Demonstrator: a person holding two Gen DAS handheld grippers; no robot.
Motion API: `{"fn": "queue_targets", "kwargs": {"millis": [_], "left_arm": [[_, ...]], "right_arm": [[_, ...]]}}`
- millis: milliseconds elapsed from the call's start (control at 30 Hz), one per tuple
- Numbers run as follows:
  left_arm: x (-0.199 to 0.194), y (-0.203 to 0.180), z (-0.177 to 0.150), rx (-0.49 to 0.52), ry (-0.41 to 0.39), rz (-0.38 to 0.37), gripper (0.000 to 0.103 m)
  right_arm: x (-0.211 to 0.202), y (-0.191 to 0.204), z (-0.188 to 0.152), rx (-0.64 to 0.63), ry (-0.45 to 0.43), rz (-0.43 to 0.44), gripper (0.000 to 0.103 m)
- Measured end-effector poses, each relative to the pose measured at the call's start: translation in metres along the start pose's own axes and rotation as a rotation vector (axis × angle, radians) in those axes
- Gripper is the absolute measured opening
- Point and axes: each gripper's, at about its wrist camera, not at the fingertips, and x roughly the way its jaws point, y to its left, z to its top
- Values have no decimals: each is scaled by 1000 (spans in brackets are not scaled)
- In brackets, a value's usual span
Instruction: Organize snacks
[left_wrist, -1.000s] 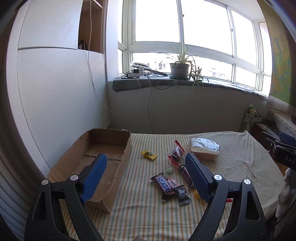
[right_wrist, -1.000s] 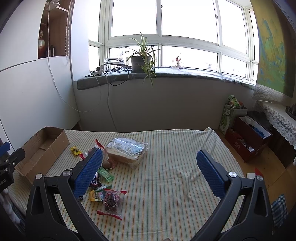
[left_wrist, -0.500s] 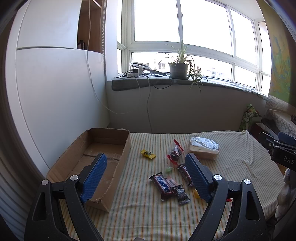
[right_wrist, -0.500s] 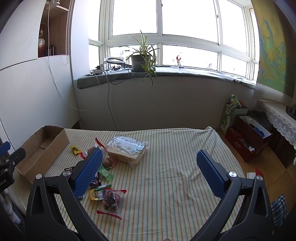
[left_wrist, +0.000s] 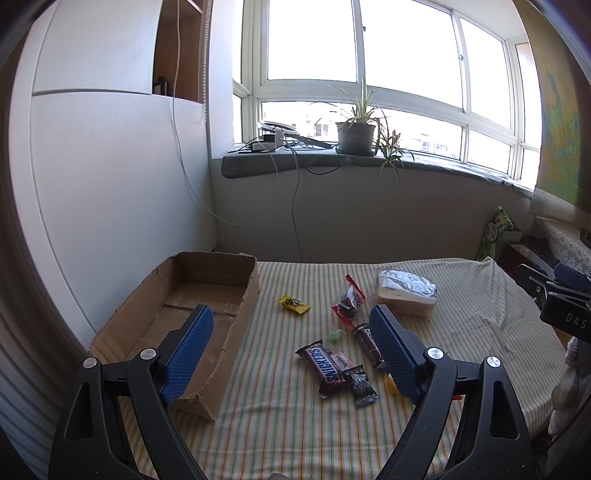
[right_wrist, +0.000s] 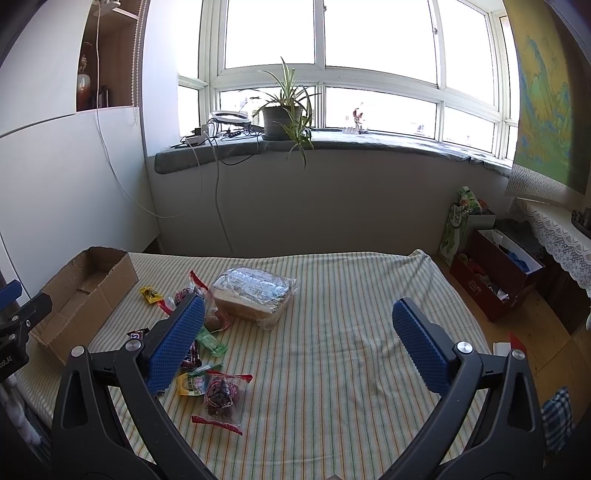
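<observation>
Left claw (left_wrist: 291, 350) spread wide, holding nothing, up above the striped surface (left_wrist: 280, 435). Right claw (right_wrist: 299, 343) spread wide too, also holding nothing, above the same cloth.

Open cardboard box (left_wrist: 207, 295) at the left side of the surface, nothing seen inside. Left blue finger (left_wrist: 188, 350) in front of the box in the left view.

Snacks lying out on the cloth, right of the box, none in it:
- Snickers bar (left_wrist: 325, 365) flat near the middle, between the two left fingers in the picture.
- Small dark packet (left_wrist: 364, 386) touching the bar's near end.
- Little yellow packet (left_wrist: 293, 304) just beside the box.
- Red-edged bag of dark sweets (left_wrist: 347, 306) farther back.
- Big clear-wrapped bread block (right_wrist: 255, 295) at the far side of the pile.
- Green wrapper (right_wrist: 210, 341) near the right claw's left finger.
- Another red-edged bag (right_wrist: 221, 398) closest to the right camera, with a yellow-green packet (right_wrist: 192, 382) touching it.

Potted plant (right_wrist: 284, 114) up on the window ledge.
</observation>
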Motion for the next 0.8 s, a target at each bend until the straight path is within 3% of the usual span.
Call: {"fn": "queue_targets", "kwargs": {"millis": [567, 800], "left_arm": [[7, 0, -6, -7, 26, -13, 87], [16, 1, -13, -17, 67, -39, 86]], "right_arm": [[7, 2, -4, -13, 29, 25, 103], [18, 0, -11, -14, 72, 45, 92]]}}
